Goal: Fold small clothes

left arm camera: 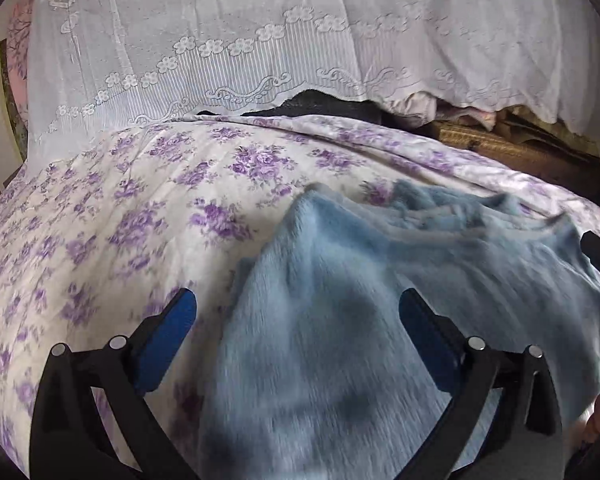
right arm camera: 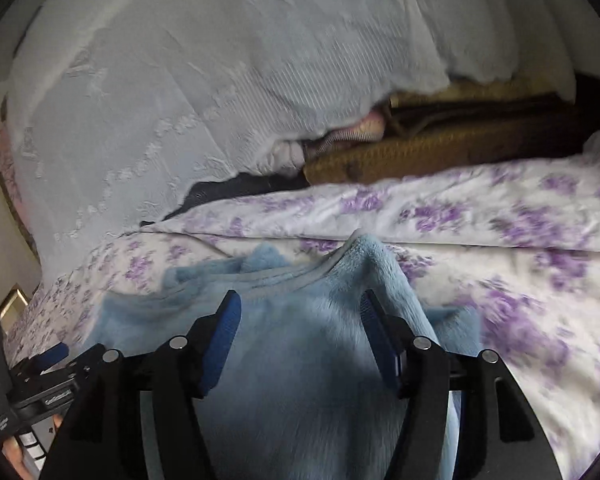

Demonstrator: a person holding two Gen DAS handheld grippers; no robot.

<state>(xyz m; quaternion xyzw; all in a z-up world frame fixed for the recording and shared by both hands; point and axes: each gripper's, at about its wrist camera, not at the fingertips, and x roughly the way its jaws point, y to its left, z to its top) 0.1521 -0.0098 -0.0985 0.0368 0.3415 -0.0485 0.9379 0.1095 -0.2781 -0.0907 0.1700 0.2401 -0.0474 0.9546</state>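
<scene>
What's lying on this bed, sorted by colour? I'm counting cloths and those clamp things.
Light blue fleece garment: 1
White lace cloth: 1
Purple-flowered bedspread: 1
Black clamps with blue pads: 2, the left gripper and the right gripper
Total: 5

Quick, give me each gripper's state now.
Left gripper: open wide, over the blue fleece garment, gripping nothing.
Right gripper: open, fleece between the pads, not pinched.
</scene>
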